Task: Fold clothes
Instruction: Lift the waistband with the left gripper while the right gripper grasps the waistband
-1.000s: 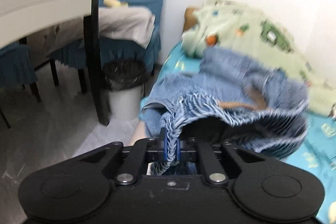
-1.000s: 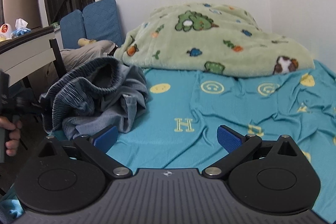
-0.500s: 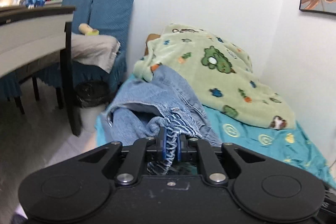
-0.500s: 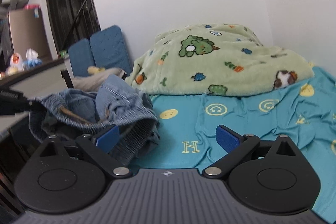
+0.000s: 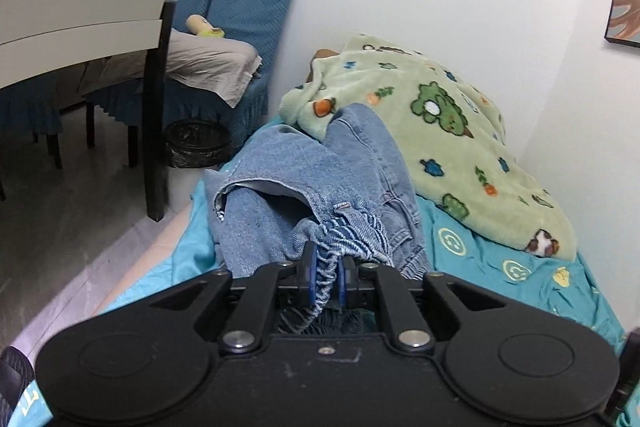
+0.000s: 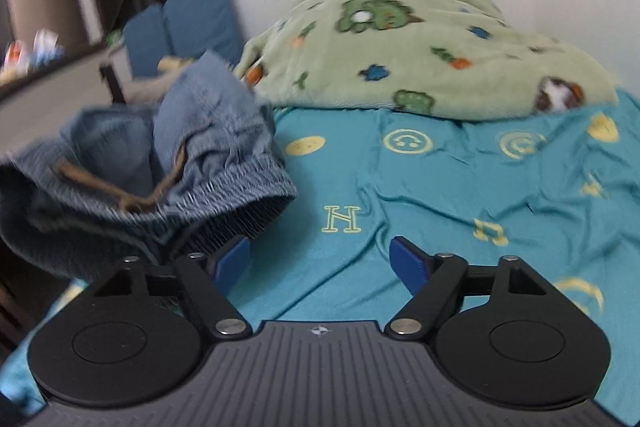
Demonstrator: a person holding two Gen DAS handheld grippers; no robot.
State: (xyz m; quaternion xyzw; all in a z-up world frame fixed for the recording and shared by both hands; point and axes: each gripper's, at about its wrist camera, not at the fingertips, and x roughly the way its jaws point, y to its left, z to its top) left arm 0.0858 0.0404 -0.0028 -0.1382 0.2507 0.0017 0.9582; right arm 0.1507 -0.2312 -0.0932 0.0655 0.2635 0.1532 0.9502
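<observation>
The jeans (image 5: 320, 187) lie bunched on the bed (image 5: 520, 267) near its left edge, their far end reaching up against the green blanket (image 5: 460, 131) heaped toward the wall. The elastic, ribbed waistband is gathered at the near end, and one pale hem opening faces the left edge of the bed. From the right wrist camera the jeans (image 6: 160, 167) look lifted and sagging, the waistband gaping with a brown drawstring (image 6: 132, 195) across it, though that view is blurred and I cannot tell how much of the cloth rests on the sheet.

The left gripper (image 5: 325, 281) is clamped narrow on a pinch of the waistband, the blue pads pressed to either side of the gathered denim. The right gripper (image 6: 320, 259) stands wide, nothing between its blue pads; its left pad sits just beside the waistband's lower edge, possibly touching it, while the right pad hangs over bare sheet (image 6: 440, 187) printed with smileys and letters.

Beyond the left edge of the bed a bin (image 5: 196, 143) lined with a black bag stands on the floor; its contents are not visible. Behind it are blue-covered chairs (image 5: 240, 7) with a beige cloth (image 5: 200, 67) draped on one, and a table (image 5: 80, 11) carrying small packets and tissues.
</observation>
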